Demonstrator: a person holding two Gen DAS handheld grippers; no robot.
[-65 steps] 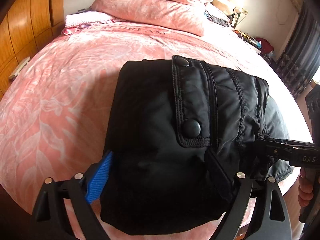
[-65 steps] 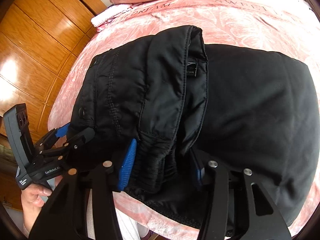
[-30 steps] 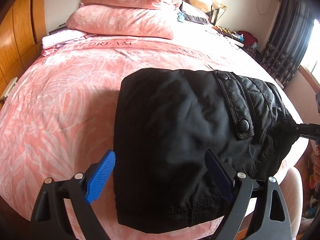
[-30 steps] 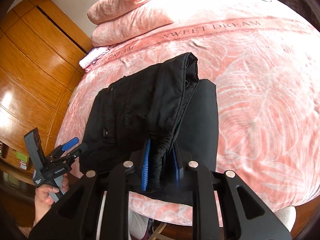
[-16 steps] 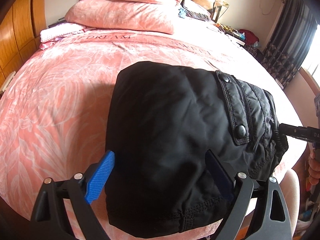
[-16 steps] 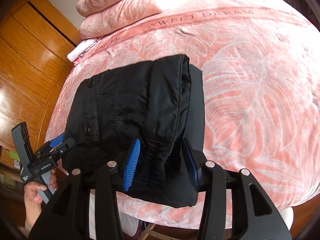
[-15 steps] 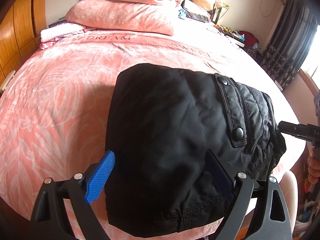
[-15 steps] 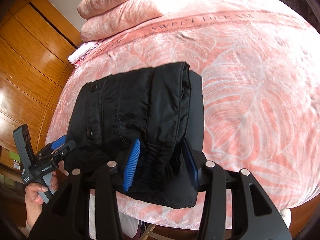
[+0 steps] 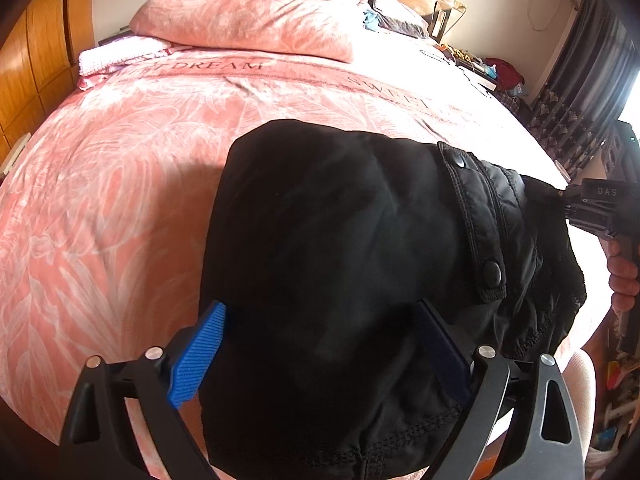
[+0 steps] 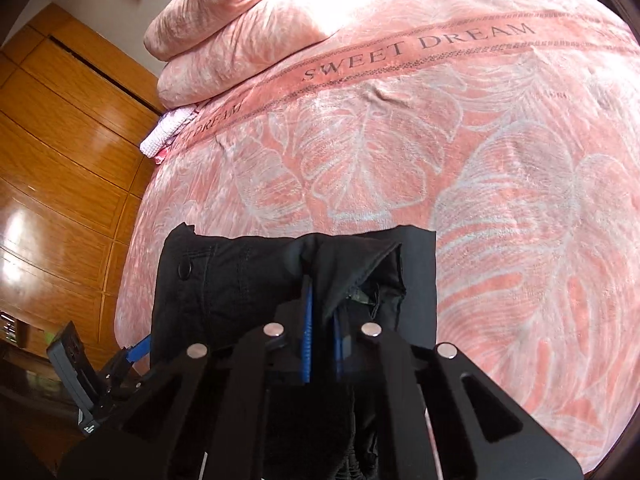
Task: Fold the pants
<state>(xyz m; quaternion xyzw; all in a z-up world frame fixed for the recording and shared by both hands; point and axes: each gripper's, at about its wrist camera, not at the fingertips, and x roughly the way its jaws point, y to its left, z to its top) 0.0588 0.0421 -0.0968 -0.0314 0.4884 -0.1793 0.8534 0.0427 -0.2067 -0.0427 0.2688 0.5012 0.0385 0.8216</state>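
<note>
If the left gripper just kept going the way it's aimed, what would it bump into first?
Most likely the folded black pants. The left gripper has its jaws wide open, with the near part of the pants between them, so the cloth lies straight ahead. Beyond it is the pink bedspread. How near the cloth is, I cannot tell.

- The right gripper (image 10: 320, 344) fills the bottom of the view, its blue pads (image 10: 306, 340) drawn close together on a raised fold of the black pants (image 10: 240, 280); the jaws have just been closing with that fabric between them.
- The pants lie folded at the near edge of the pink leaf-patterned blanket (image 10: 400, 152), a snap button (image 10: 184, 269) showing on their left part.
- A band on the blanket reads "SWEET DREAM".
- Pink pillows (image 10: 240, 28) are stacked at the far end.
- The left gripper (image 10: 132, 356) shows at lower left, just beside the pants.
- A wooden wardrobe (image 10: 60, 152) stands on the left.
</note>
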